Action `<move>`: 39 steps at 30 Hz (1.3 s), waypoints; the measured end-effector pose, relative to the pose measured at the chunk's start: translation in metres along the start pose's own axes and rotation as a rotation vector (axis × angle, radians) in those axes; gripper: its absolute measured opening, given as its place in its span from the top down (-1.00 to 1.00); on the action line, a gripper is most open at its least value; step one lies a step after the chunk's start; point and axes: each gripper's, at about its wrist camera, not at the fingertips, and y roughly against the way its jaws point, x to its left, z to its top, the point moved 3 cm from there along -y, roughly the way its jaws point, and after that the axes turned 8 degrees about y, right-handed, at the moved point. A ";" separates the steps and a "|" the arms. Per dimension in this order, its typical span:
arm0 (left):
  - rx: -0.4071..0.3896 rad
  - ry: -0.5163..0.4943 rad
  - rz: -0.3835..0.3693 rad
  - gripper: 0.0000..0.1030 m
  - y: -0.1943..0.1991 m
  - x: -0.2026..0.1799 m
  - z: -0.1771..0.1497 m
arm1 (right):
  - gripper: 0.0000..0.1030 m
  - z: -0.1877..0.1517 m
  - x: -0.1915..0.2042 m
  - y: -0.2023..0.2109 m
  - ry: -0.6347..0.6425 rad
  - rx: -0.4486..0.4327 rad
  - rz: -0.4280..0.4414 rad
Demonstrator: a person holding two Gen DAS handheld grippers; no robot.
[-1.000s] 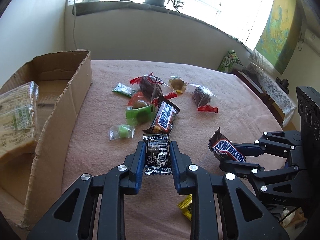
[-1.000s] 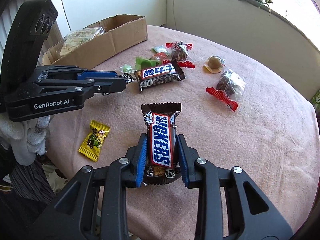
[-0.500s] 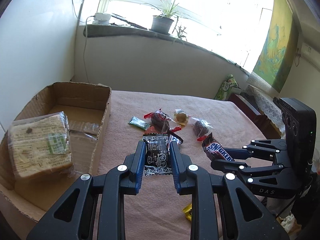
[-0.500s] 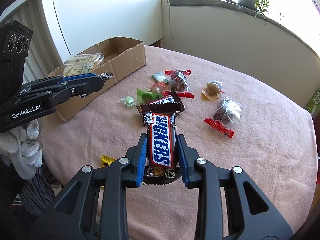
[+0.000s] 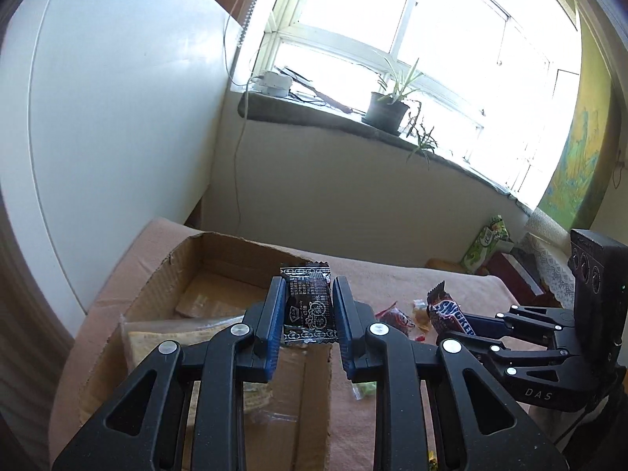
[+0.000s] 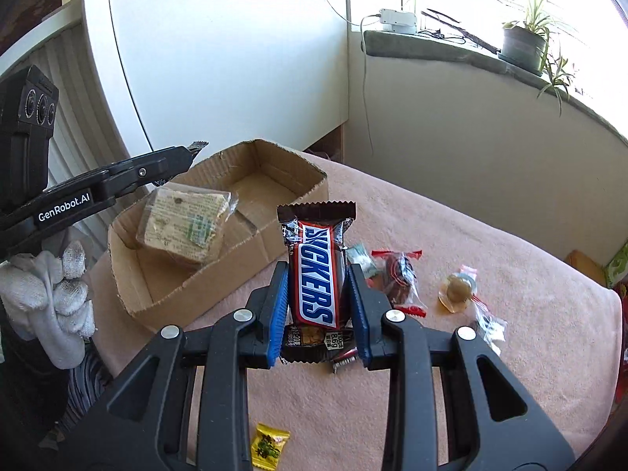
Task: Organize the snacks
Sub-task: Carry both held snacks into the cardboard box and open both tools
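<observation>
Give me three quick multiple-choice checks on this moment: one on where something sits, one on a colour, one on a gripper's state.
1. Where is the wrapped sandwich?
A. Inside the cardboard box
B. On the windowsill
C. Between the right gripper's fingers

2. What colour is the small candy at the near table edge?
A. Blue
B. Yellow
C. White

3. What is the left gripper doing?
A. Standing open and empty
B. Shut on a black packet
C. Shut on a green candy

Answers:
1. A: the sandwich lies within the box's walls.
2. B: its wrapper is plainly yellow in the right wrist view.
3. B: both blue pads press the black packet's sides.
</observation>
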 end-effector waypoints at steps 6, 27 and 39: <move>0.022 0.031 0.032 0.56 -0.015 0.021 0.015 | 0.41 0.032 0.015 -0.032 0.005 0.003 0.024; 0.085 0.089 0.100 0.56 -0.042 0.053 0.020 | 0.41 0.059 0.037 -0.120 0.008 0.096 0.054; 0.040 0.098 0.087 0.54 -0.022 0.051 0.027 | 0.06 0.058 0.034 -0.094 0.010 0.063 0.030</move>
